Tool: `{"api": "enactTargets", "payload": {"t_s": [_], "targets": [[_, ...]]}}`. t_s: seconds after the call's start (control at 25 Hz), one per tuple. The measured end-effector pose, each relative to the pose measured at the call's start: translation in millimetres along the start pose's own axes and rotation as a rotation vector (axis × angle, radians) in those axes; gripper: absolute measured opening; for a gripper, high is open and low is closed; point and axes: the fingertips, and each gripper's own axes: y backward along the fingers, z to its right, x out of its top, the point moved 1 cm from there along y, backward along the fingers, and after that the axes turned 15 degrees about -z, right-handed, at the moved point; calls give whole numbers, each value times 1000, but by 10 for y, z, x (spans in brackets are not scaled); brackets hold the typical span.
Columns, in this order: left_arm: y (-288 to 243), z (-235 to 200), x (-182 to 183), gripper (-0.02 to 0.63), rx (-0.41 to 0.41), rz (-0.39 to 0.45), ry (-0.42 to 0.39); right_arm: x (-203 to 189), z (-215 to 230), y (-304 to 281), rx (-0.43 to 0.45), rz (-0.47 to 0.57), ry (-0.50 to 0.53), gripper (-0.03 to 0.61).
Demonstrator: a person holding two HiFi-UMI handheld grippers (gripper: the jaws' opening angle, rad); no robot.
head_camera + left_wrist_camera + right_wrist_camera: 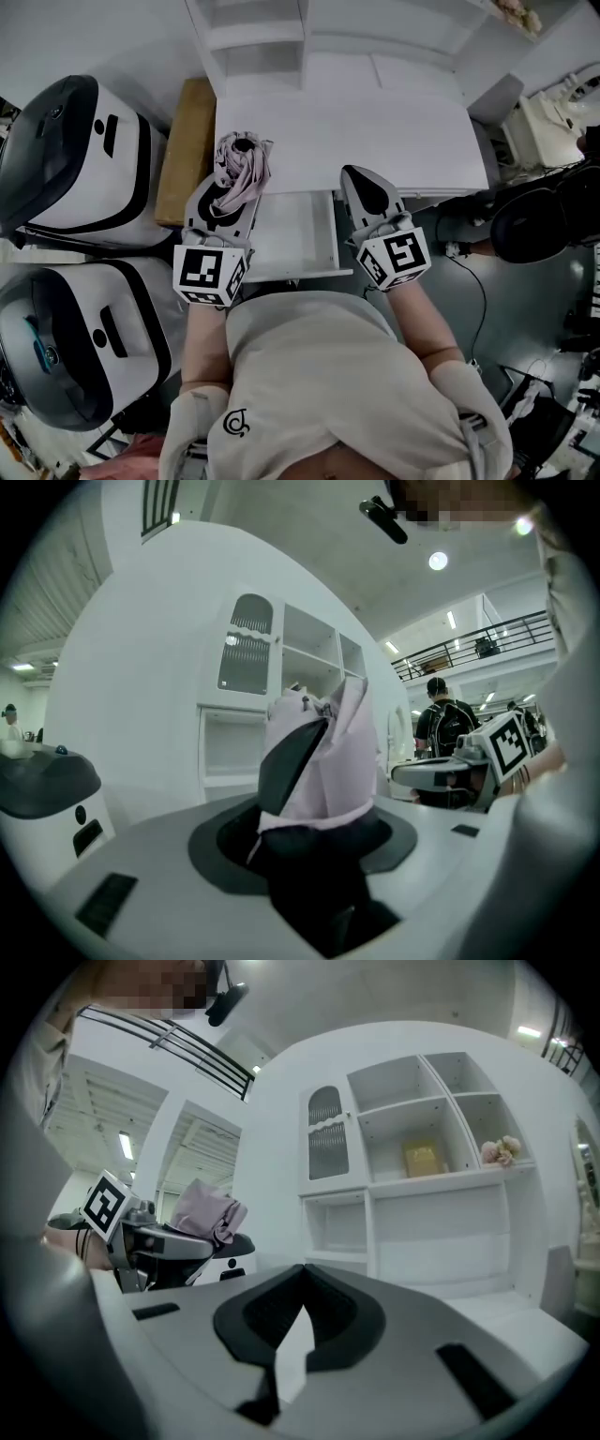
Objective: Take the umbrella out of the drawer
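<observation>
- The left gripper [228, 195] has its jaws half open, clamped on the folded pink umbrella [319, 752], which sticks out past their tips.
- Its dark lower end, probably the handle, sits deep between those jaws.
- The right gripper [302, 1274] has its jaws closed tip to tip, with nothing between them.
- The open drawer [298, 246] lies between the two pairs of jaws, beneath them.

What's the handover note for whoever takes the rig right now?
Left gripper: fingers shut on the folded pale pink fabric umbrella, held raised and about level.
Right gripper: fingers together, nothing between them, held beside the left one.
White drawer: pulled open under the white desk; nothing visible in the part that shows.
Done: umbrella is out of the drawer.
Left: probably set the umbrella down on the desk; the drawer is not yet closed.
</observation>
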Motion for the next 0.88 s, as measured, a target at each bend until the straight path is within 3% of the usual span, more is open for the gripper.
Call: {"api": "enactTargets", "payload": {"t_s": [0.6,0.88], "targets": [[22,-239,-10,224,30,20,30,142,-157,-136,-4,25,71,5],[31,-213,-57,224,27,12,36,122,-211,-130,5,25,50,5]]}}
